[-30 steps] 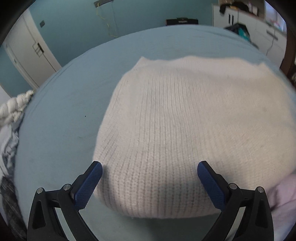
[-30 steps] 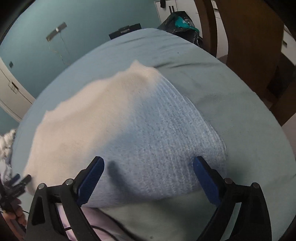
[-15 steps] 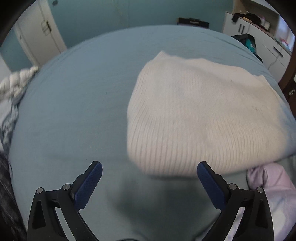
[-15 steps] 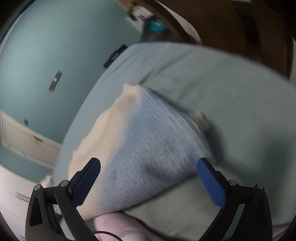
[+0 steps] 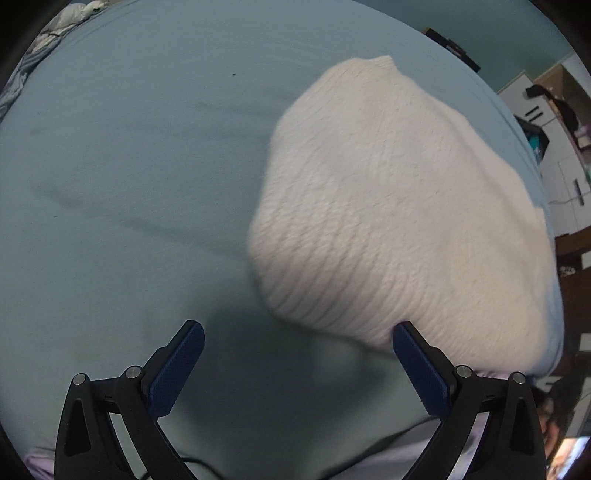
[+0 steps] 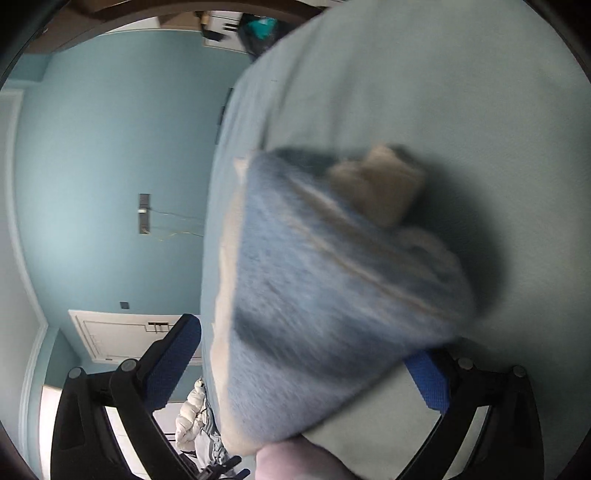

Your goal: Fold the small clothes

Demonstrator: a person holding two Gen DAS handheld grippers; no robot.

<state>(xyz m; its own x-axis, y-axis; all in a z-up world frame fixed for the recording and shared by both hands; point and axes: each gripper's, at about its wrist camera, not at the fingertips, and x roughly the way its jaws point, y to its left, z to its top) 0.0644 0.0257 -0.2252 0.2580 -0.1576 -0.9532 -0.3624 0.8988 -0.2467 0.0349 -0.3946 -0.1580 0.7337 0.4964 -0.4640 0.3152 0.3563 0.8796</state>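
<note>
A folded cream knitted sweater (image 5: 399, 221) lies on the light blue bed sheet (image 5: 129, 166), to the right in the left wrist view. My left gripper (image 5: 295, 354) is open and empty, just in front of the sweater's near edge, its right fingertip (image 5: 406, 336) next to the knit. In the tilted, blurred right wrist view the sweater (image 6: 325, 295) looks blue-grey in shadow, with a folded part sticking out at its far side. My right gripper (image 6: 306, 354) is open with the sweater's near edge between its fingers; contact cannot be told.
A pink garment (image 6: 291, 461) lies at the bed's near edge. White cabinets (image 5: 561, 147) and dark wooden furniture (image 5: 576, 277) stand to the right of the bed. A bundle of bedding (image 5: 48, 33) lies at the far left. A blue wall (image 6: 110, 184) is behind.
My left gripper has pulled back and swung left, so the sweater sits further right. My right gripper has rolled strongly, tilting its view; the sweater's side edge now shows.
</note>
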